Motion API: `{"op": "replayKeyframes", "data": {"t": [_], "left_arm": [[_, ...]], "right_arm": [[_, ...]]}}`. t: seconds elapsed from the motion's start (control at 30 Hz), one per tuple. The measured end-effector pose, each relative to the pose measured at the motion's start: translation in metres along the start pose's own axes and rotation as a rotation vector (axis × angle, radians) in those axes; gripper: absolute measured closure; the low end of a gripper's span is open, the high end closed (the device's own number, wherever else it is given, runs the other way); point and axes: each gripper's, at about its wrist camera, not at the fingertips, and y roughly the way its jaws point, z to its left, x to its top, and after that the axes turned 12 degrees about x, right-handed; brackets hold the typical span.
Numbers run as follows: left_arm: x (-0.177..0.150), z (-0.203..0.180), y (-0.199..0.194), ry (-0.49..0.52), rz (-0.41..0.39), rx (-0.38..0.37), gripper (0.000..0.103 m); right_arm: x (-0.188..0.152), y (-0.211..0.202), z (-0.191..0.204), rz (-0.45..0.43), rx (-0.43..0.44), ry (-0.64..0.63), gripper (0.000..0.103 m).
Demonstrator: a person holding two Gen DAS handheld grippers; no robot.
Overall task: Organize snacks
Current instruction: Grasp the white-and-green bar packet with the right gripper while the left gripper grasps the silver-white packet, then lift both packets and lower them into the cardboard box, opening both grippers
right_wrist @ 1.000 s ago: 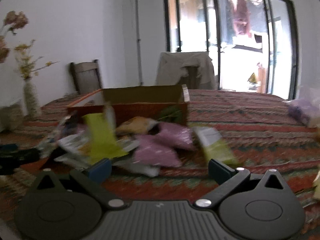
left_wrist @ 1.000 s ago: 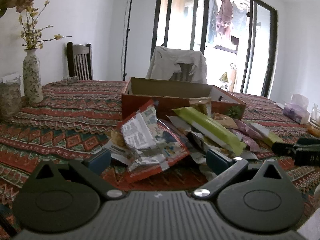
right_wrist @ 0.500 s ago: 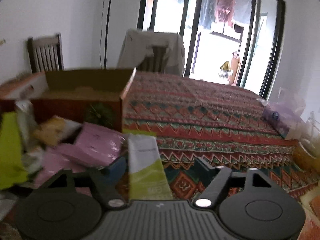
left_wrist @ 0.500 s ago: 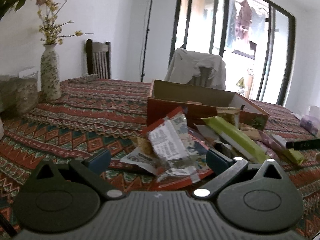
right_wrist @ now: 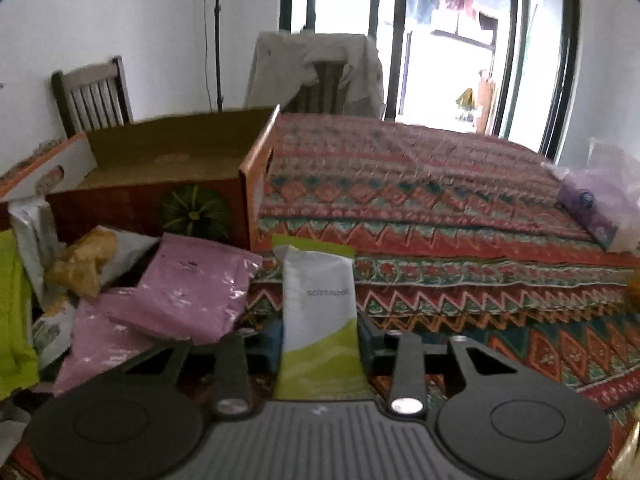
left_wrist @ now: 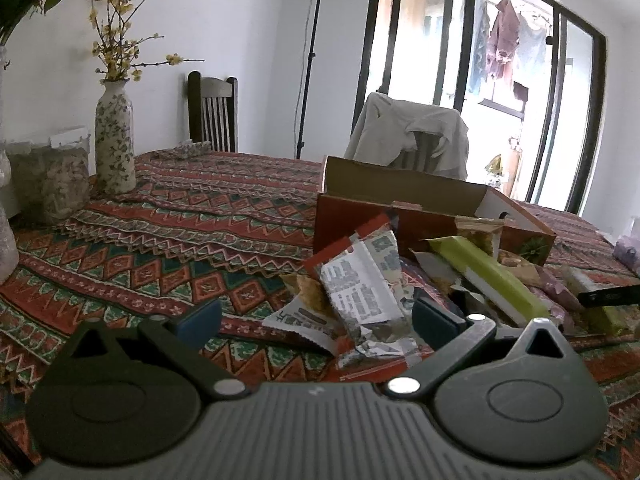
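Note:
A heap of snack packets lies on the patterned tablecloth in front of an open cardboard box [left_wrist: 404, 188] [right_wrist: 168, 148]. My left gripper [left_wrist: 316, 322] is open just short of a crumpled red and white packet [left_wrist: 364, 280]; nothing sits between its pads. Behind that packet lies a long green packet [left_wrist: 488, 276]. My right gripper [right_wrist: 320, 332] is closing on a white and green packet [right_wrist: 320, 296], and its blue pads press the packet's two long edges. Pink packets [right_wrist: 192, 284] lie to the left of it. The right gripper's dark finger [left_wrist: 608, 296] shows at the right edge of the left wrist view.
A flowered vase [left_wrist: 115, 140] and a filled glass jar [left_wrist: 50, 184] stand at the table's left side. Two chairs [left_wrist: 214, 112] stand behind the table, one draped with cloth. A purple tissue pack [right_wrist: 592, 216] lies far right. Bare tablecloth [right_wrist: 440, 208] stretches right of the box.
My right gripper swung right, away from the heap's middle, onto the white and green packet, and its jaws narrowed from wide open onto it. The left gripper drifted slightly and stayed open.

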Motion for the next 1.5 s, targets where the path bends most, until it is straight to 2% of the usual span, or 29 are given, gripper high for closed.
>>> {"op": "replayKeyframes", "data": {"t": [0.2,0.4,0.6,0.73,0.8,0.83,0.87,0.9,0.93,0.97,1.0,1.17,1.5], "left_arm": [[0.007,0.002,0.009,0.005,0.014,0.022,0.0],[0.015,-0.005,0.025,0.014,0.054,-0.008,0.0],[0.027,-0.031,0.042,0.012,0.091,-0.058,0.0],[0.021,-0.038,0.062,-0.069,0.205,-0.081,0.0],[0.016,-0.037,0.07,-0.12,0.253,-0.106,0.004],[0.013,-0.037,0.07,-0.14,0.252,-0.104,0.004],[0.012,-0.036,0.069,-0.143,0.244,-0.101,0.009],[0.011,-0.035,0.067,-0.144,0.239,-0.107,0.022],[0.011,-0.033,0.065,-0.155,0.248,-0.141,0.031],[0.011,-0.03,0.065,-0.168,0.259,-0.161,0.037],[0.01,-0.028,0.064,-0.176,0.26,-0.165,0.038],[0.01,-0.025,0.048,-0.14,0.191,-0.144,0.04],[0.027,-0.028,0.007,-0.05,-0.009,-0.139,0.04]], "right_arm": [[-0.013,-0.041,0.012,-0.12,0.024,0.002,0.068],[-0.025,-0.079,0.032,-0.239,0.063,-0.016,0.068],[-0.028,-0.092,0.047,-0.269,0.091,-0.036,0.068],[-0.031,-0.097,0.053,-0.272,0.109,-0.039,0.068],[-0.033,-0.097,0.054,-0.268,0.114,-0.036,0.068],[-0.034,-0.097,0.054,-0.266,0.117,-0.037,0.068],[-0.035,-0.097,0.055,-0.265,0.12,-0.037,0.068],[-0.036,-0.097,0.056,-0.263,0.124,-0.038,0.068],[-0.036,-0.097,0.056,-0.263,0.126,-0.038,0.068],[-0.036,-0.097,0.057,-0.263,0.129,-0.038,0.068],[-0.037,-0.097,0.057,-0.263,0.132,-0.036,0.068],[-0.04,-0.1,0.06,-0.266,0.142,-0.036,0.068],[-0.035,-0.109,0.063,-0.293,0.141,-0.041,0.068]]}}
